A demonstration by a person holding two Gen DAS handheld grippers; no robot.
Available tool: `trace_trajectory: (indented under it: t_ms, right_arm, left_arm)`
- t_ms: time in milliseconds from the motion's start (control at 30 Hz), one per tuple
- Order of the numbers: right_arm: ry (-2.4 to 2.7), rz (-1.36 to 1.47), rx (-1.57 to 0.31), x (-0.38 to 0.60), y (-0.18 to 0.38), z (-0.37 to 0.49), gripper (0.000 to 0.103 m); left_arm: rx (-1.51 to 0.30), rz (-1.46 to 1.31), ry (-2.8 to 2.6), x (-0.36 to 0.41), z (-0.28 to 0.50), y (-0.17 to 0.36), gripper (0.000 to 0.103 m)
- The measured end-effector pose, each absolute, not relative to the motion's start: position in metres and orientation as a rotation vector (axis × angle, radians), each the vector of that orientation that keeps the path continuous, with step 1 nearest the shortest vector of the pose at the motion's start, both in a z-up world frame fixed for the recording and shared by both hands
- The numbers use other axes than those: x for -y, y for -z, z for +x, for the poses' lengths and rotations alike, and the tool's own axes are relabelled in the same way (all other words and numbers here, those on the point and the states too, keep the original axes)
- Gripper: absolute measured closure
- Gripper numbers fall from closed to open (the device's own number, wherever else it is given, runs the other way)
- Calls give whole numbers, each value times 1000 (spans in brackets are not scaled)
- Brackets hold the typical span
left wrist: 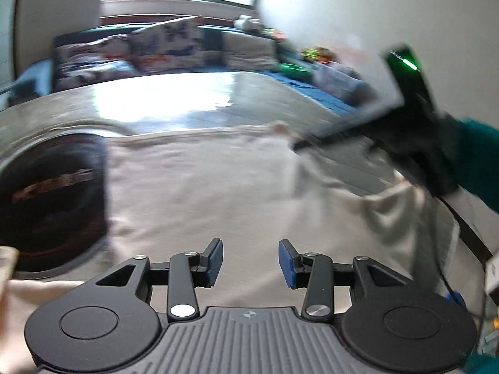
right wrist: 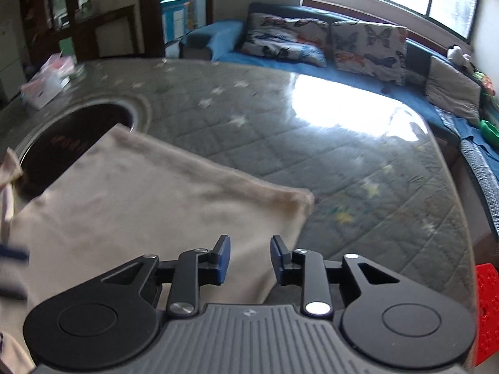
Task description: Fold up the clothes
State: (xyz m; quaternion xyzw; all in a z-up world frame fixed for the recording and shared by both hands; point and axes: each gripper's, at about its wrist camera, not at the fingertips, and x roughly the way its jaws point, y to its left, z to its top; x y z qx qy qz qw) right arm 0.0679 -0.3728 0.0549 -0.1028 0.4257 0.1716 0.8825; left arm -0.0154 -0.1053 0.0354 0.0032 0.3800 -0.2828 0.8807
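A beige garment [left wrist: 199,184] lies flat on the round grey table [left wrist: 174,99]. My left gripper [left wrist: 251,260] hovers over its near part, open and empty. The right gripper's body [left wrist: 414,99] shows blurred at the right of the left wrist view, over the garment's raised right edge. In the right wrist view the garment [right wrist: 149,193] lies folded with a corner pointing right. My right gripper [right wrist: 250,258] is open and empty above its near right edge. The left gripper's blue tip [right wrist: 12,252] shows blurred at the left edge.
A dark round inset plate [right wrist: 71,143] sits in the table [right wrist: 343,155], partly under the garment. A pink-white box [right wrist: 46,81] lies at the table's far left. A blue sofa with butterfly cushions [right wrist: 368,46] runs behind. A red perforated object [right wrist: 486,311] is at the right.
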Motion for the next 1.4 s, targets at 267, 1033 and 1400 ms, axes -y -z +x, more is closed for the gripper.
trace_trajectory:
  t_ms: [267,1033,1400]
  right_arm:
    - [-363,-221,-896,363,-47,58,68]
    - [-687,-459,-803,305,-55,-110,56]
    - [-519,-281,-737,351,-70,-138,55]
  left_arm:
    - [-834,-11,410,73,4,-46,60]
    - [-680,304,555,112,-94,-41,56]
    - [-655,307,563,125,-98,-40,56]
